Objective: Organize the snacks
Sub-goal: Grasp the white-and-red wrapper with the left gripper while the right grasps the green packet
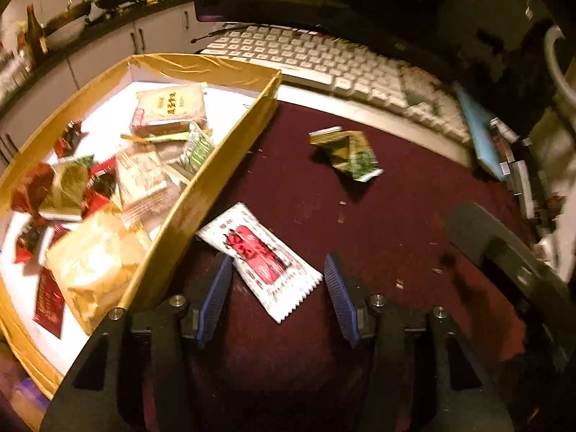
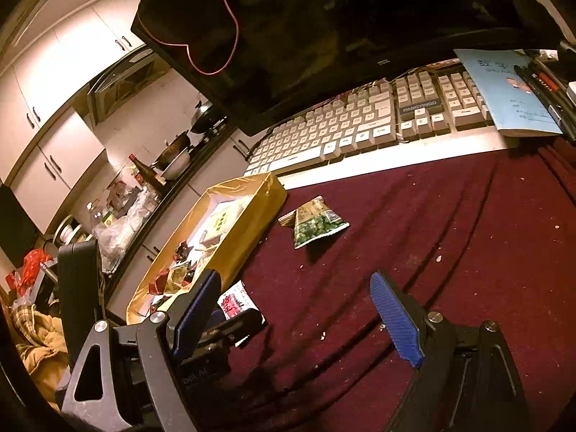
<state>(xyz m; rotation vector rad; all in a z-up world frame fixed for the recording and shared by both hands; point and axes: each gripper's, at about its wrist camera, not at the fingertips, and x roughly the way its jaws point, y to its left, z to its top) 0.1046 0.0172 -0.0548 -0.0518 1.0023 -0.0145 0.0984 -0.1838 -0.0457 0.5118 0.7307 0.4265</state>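
A white and red snack packet (image 1: 261,257) lies on the maroon cloth beside the yellow-taped box (image 1: 223,165), which holds several snack packs. My left gripper (image 1: 275,273) is open, its blue pads either side of the packet's near end, not closed on it. A crumpled green packet (image 1: 347,153) lies farther out on the cloth. In the right wrist view my right gripper (image 2: 295,295) is open and empty above the cloth; the green packet (image 2: 315,225), the box (image 2: 248,223) and the white and red packet (image 2: 235,302), partly hidden behind the left gripper's body, show there.
A beige keyboard (image 1: 324,61) and a dark monitor (image 2: 324,28) stand behind the cloth. A blue notebook (image 2: 511,90) with pens lies on the keyboard's right end. Kitchen counter with pots and bottles (image 2: 169,158) is at the left. Crumbs dot the cloth (image 2: 450,252).
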